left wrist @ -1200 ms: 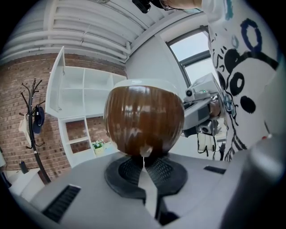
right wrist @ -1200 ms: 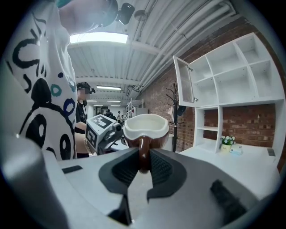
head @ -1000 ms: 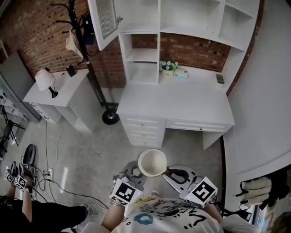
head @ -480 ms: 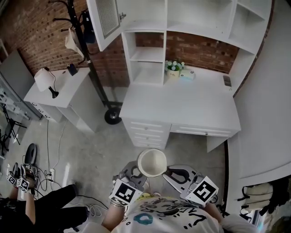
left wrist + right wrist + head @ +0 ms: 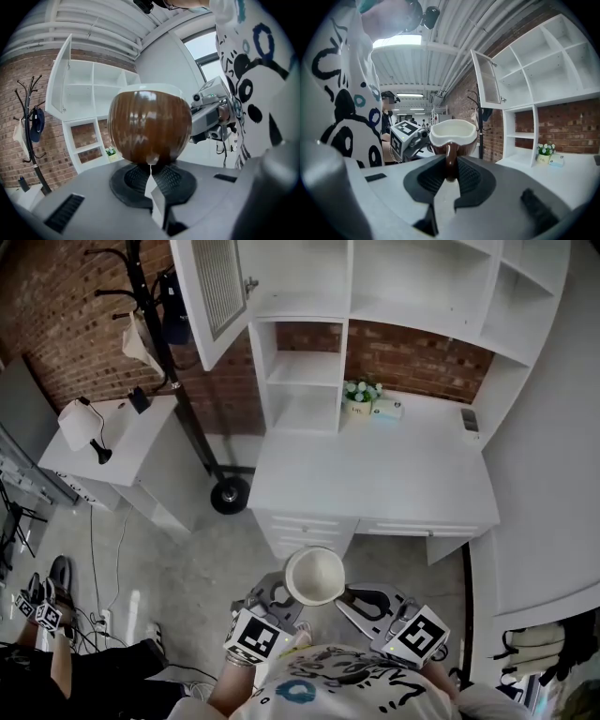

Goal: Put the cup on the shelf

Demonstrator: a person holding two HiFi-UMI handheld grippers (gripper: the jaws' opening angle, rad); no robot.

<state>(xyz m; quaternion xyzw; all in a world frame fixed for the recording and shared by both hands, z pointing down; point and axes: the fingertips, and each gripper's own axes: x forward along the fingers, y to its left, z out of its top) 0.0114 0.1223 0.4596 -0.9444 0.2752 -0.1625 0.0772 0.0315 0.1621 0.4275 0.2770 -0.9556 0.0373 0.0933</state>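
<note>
The cup, brown outside and white inside, hangs upright between my two grippers, low in the head view over the floor in front of the desk. My right gripper is shut on the cup's brown handle. My left gripper is shut, its tips touching the cup's rounded brown underside. The white shelf unit stands on the far side of the desk, its compartments open.
A white desk with drawers lies ahead, with a small flower pot and a box at its back. An open cabinet door, a black coat rack and a white side cabinet are to the left. A person crouches at bottom left.
The desk and shelves have slid down and right in the head view. Both grippers and the cup keep their places. The person at left has shifted.
</note>
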